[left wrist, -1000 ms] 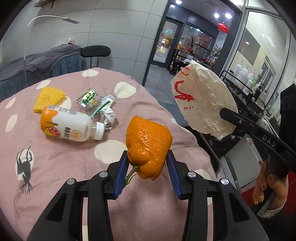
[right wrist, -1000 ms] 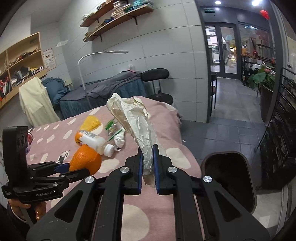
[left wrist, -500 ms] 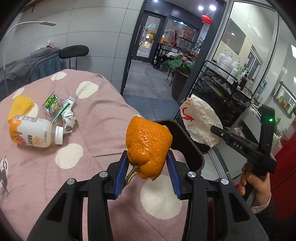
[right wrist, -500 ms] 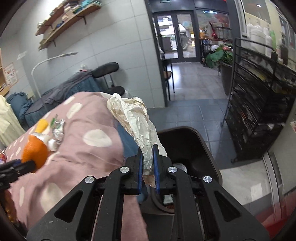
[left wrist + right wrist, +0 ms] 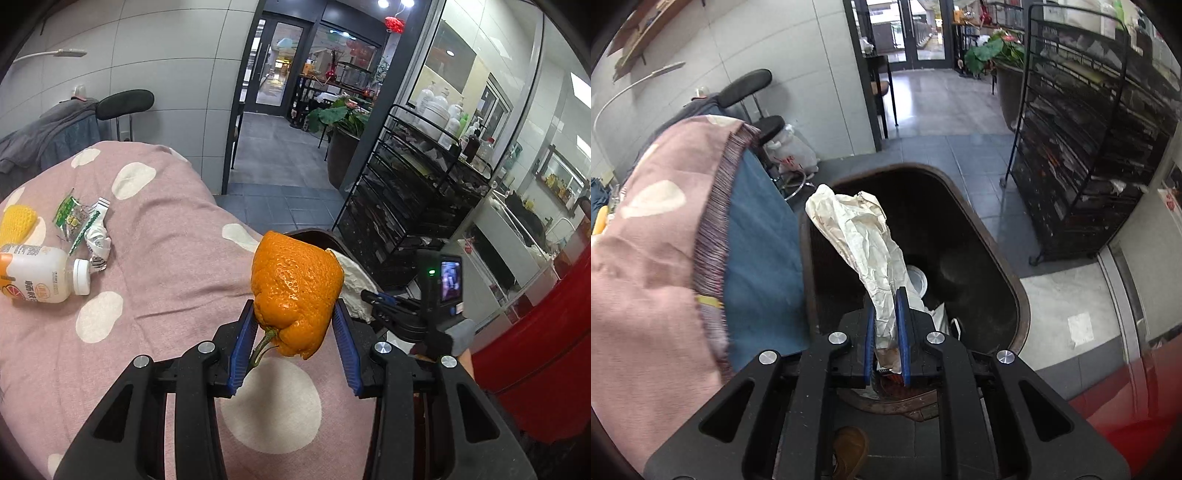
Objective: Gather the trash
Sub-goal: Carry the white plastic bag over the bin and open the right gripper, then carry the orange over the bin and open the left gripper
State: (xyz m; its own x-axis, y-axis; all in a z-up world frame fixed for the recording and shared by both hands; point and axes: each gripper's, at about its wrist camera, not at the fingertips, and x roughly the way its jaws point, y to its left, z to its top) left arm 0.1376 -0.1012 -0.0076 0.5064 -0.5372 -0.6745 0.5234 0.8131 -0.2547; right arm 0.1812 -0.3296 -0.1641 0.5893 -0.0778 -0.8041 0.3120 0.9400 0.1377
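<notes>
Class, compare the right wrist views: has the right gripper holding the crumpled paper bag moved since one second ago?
Yes. The right gripper, shut on the crumpled paper bag, has swung off the pink blanket and down over the dark bin.

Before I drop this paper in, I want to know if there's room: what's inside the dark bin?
Inside the dark bin, a white round lid or cup and pale scraps show. The crumpled paper bag in the right gripper hides the rest.

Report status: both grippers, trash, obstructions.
Left gripper shut on orange peel, over the pink cover. Right gripper shut on crumpled paper bag, above the open bin. Nothing blocking the drop.
</notes>
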